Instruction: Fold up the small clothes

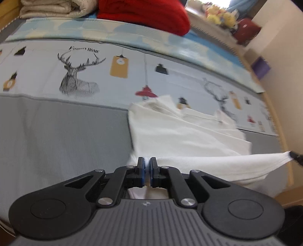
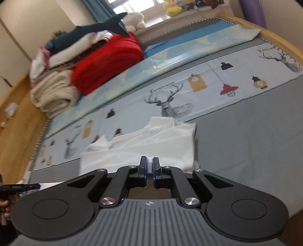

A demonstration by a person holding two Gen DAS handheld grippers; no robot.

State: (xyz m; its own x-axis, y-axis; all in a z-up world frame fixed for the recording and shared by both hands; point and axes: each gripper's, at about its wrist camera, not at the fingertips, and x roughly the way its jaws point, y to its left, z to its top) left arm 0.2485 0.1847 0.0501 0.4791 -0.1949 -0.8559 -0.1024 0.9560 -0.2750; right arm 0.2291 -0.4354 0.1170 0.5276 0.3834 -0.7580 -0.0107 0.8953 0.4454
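The left gripper is seen clamped on the near hem of a white garment, a thin fold of cloth pinched between its blue pads. From there the hem is drawn taut to the right, where its other corner is held by the black tip of the right gripper at the frame's edge. In the right wrist view, the right gripper is closed tight on a bunched wad of the same white garment; the left gripper is seen low at the left, gripping a white corner.

The far part of the garment is laid across a grey bed sheet and a printed cover, on which stag heads, hanging lamps and the words "HOME", preceded by a blurred word, can be read. Beyond the print, a pale blue patterned blanket is spread. At the far side a red folded blanket and cream bedding are stacked, with a dark shark plush on top. Yellow soft toys are set on the far sill.
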